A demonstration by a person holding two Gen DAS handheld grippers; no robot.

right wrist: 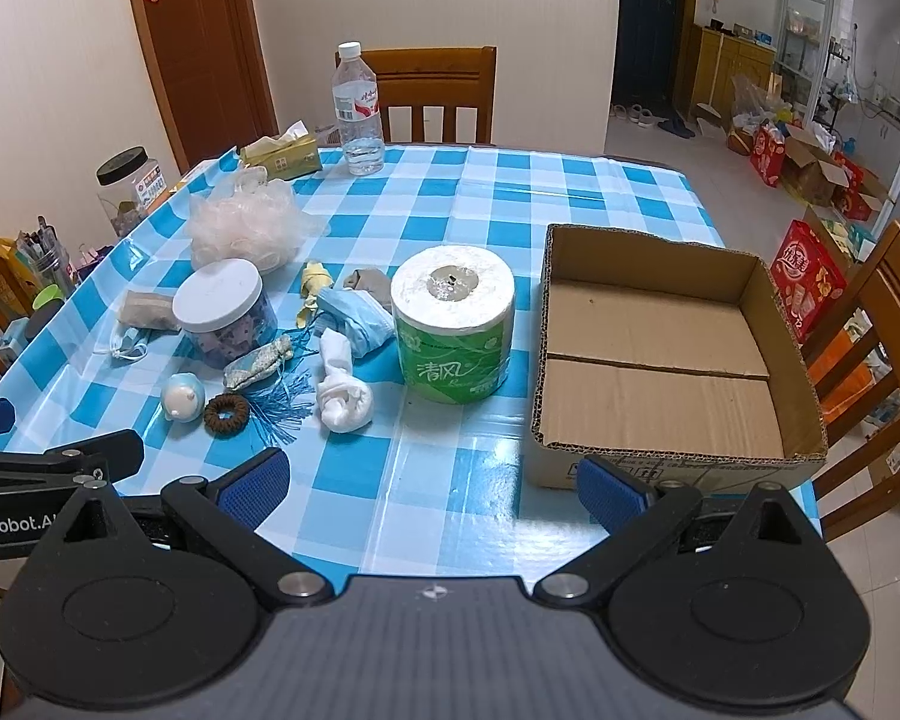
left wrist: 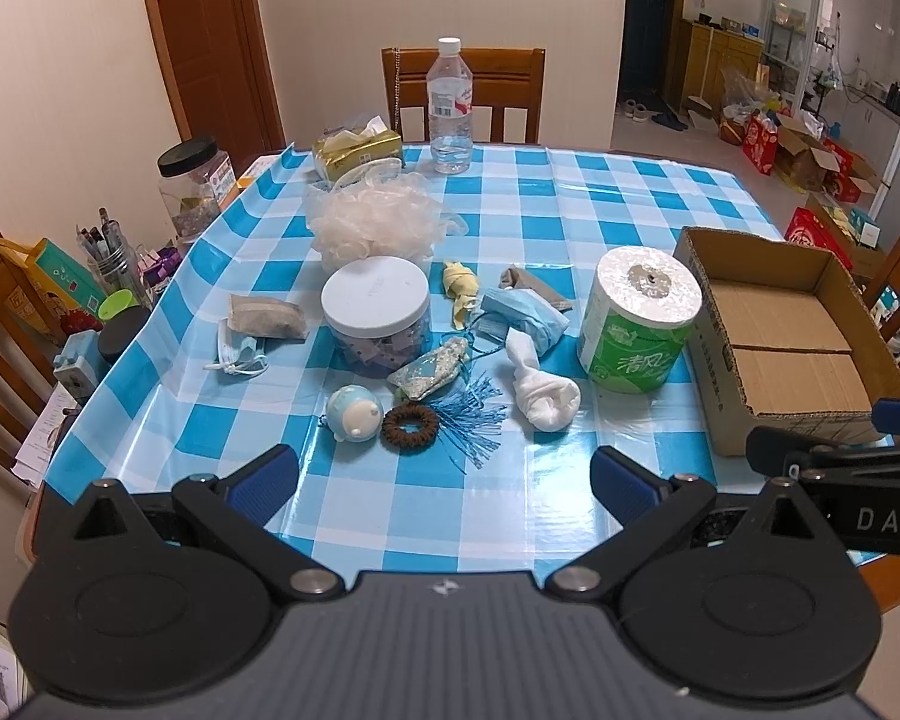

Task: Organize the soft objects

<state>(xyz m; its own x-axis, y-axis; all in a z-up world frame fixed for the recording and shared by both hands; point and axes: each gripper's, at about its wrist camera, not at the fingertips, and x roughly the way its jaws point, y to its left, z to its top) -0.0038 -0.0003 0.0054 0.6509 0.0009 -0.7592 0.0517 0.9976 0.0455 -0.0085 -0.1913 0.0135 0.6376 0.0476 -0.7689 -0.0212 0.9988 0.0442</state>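
While both the left gripper [left wrist: 444,480] and right gripper [right wrist: 432,483] hover spread wide and empty, the soft clutter (white sock [right wrist: 342,399], masks, tassel) sits tangled left of centre; grabbing 1 could drag neighbours, missing the cardboard box [right wrist: 795,360] at right.

Left gripper [left wrist: 444,477] fingers spread, right gripper [right wrist: 432,483] likewise

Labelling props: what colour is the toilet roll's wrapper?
Green with white lettering on the toilet roll; clearest in the right wrist view.
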